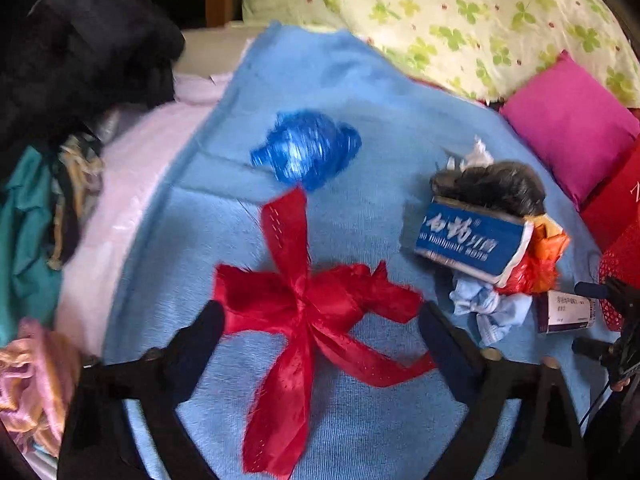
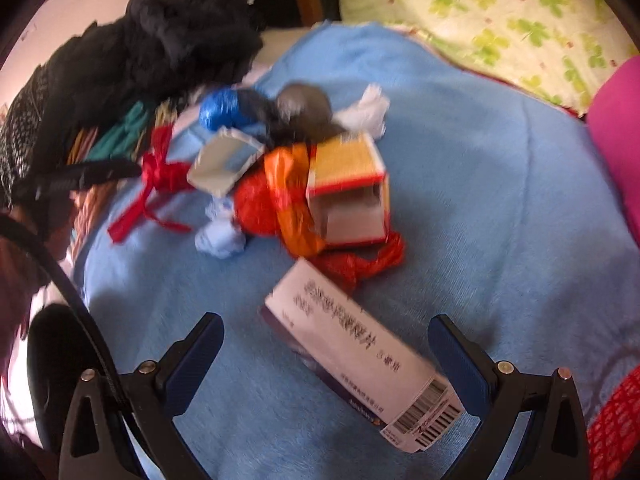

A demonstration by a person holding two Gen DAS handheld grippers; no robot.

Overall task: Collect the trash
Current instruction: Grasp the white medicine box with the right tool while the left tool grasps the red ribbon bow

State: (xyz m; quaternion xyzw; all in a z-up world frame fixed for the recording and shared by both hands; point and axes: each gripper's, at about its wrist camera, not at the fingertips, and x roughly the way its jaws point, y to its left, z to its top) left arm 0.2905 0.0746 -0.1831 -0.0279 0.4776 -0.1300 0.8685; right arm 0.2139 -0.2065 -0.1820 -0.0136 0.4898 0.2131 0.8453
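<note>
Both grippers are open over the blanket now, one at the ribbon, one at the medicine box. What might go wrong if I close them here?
1. The red satin ribbon bow sprawls past the open left gripper; loose tails may slip free.
2. The white cardboard medicine box lies diagonally between the right gripper fingers, so closing may twist it.
3. Either might pinch the soft blue fleece blanket underneath.
</note>
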